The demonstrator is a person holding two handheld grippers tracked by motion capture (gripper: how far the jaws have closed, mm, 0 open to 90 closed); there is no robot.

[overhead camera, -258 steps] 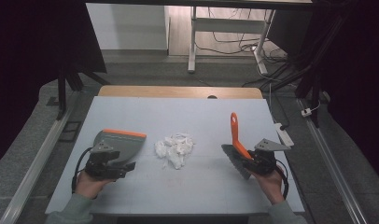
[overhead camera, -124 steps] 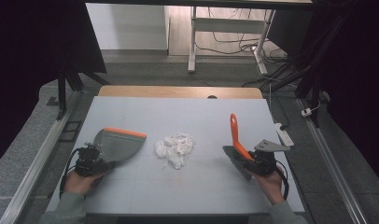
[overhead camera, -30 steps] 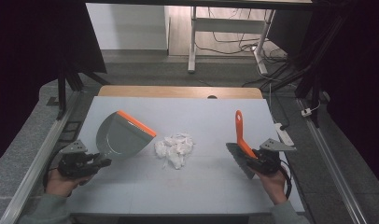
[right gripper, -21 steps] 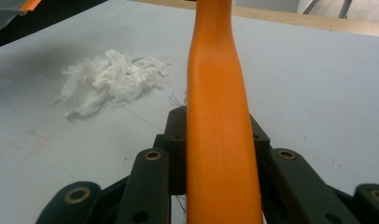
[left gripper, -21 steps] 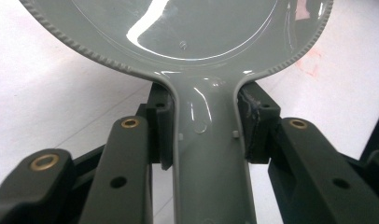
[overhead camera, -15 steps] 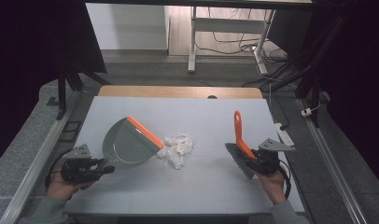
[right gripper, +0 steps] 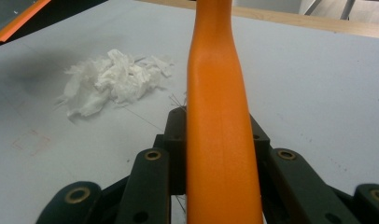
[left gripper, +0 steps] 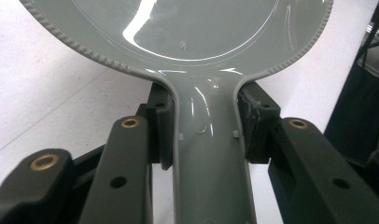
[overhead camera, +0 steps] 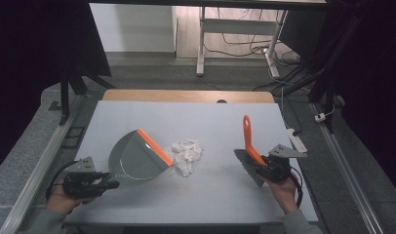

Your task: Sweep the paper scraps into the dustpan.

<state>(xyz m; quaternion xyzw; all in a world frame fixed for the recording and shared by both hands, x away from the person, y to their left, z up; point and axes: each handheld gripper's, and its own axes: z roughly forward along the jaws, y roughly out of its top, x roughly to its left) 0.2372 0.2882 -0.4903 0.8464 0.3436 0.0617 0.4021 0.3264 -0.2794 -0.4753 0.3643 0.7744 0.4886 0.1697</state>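
Left of white paper scraps (overhead camera: 186, 155) — grey dustpan (overhead camera: 135, 160), orange lip touching pile, glossy pan tilted; left gripper (overhead camera: 107, 185) clamped on its handle. Right of scraps, well apart, right gripper (overhead camera: 260, 165) clamps orange-handled brush (overhead camera: 247, 138) — handle upright.

Grey table (overhead camera: 210, 122), cables (overhead camera: 245, 36) behind
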